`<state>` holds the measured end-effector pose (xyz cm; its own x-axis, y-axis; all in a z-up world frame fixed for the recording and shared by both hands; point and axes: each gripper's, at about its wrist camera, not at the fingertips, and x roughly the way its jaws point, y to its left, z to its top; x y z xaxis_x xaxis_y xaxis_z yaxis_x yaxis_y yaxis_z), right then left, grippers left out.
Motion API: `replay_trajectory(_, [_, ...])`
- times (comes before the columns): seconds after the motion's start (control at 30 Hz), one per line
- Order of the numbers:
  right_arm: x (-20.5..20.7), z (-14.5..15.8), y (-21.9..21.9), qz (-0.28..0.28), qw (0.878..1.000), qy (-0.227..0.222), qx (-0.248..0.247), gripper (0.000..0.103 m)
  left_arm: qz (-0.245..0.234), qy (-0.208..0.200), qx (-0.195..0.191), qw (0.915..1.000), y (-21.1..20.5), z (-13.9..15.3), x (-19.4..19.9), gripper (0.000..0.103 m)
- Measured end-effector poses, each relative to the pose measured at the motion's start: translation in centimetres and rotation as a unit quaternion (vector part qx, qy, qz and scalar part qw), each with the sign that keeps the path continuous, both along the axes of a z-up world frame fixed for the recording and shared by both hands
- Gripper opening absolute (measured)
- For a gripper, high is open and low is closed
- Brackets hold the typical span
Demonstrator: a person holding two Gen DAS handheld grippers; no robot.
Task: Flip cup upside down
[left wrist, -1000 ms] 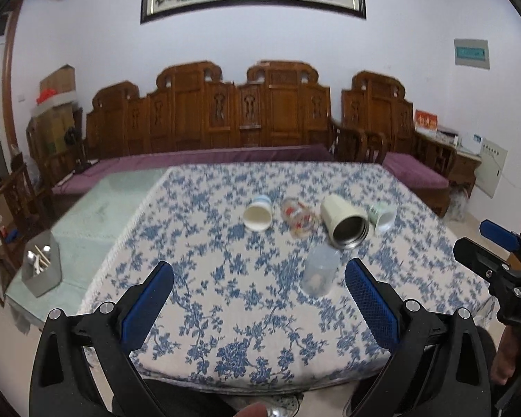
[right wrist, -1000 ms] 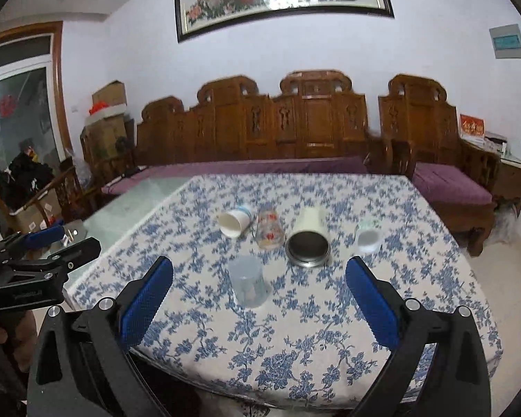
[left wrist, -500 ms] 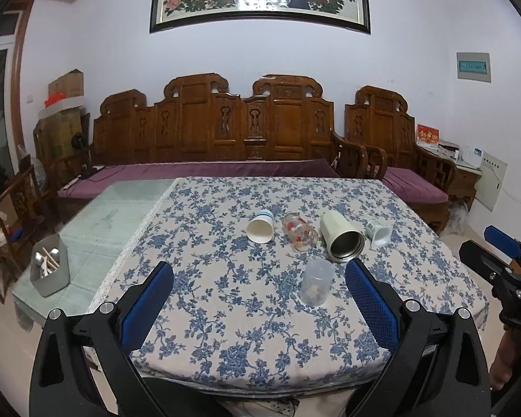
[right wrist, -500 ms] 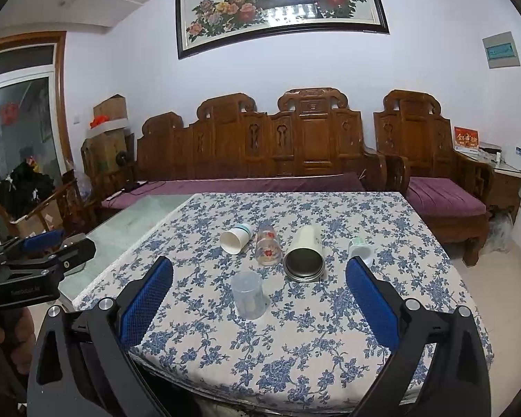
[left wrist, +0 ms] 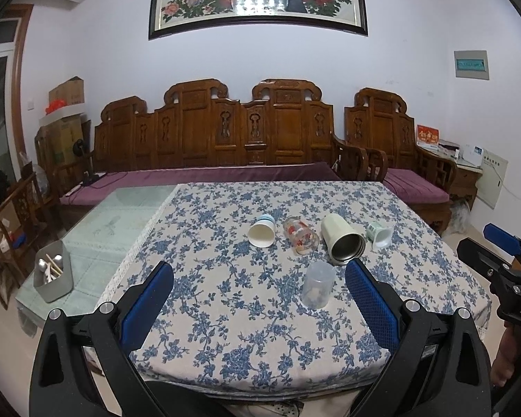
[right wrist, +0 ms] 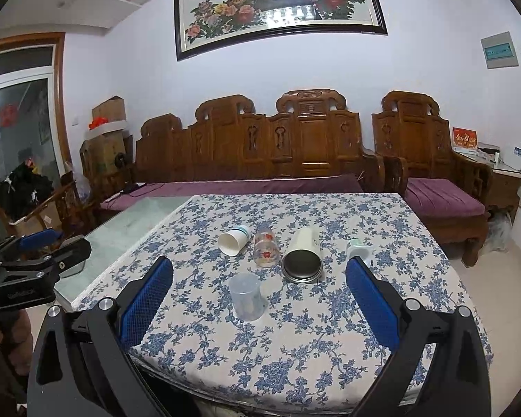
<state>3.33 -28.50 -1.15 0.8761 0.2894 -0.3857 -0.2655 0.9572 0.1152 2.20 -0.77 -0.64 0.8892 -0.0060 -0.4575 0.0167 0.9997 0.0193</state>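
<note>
On floral tablecloth (right wrist: 330, 330): translucent plastic cup (right wrist: 245, 297), standing upright, mouth up.

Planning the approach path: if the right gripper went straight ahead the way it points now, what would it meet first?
Probably the clear plastic cup, standing on the floral tablecloth just left of centre between the open jaws of the right gripper. Behind it lies the steel-lined tumbler on its side. Depth is hard to judge through the fisheye.
</note>
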Motion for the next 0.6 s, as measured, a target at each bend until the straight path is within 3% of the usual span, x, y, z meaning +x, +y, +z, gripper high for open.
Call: replay_trajectory(0.6, [-0.02,-0.10,0.02,0.000,1.000,0.000,-0.001,0.100,-0.002,-0.001,-0.001,1.0000,-0.19,0.13,-0.02,0.095])
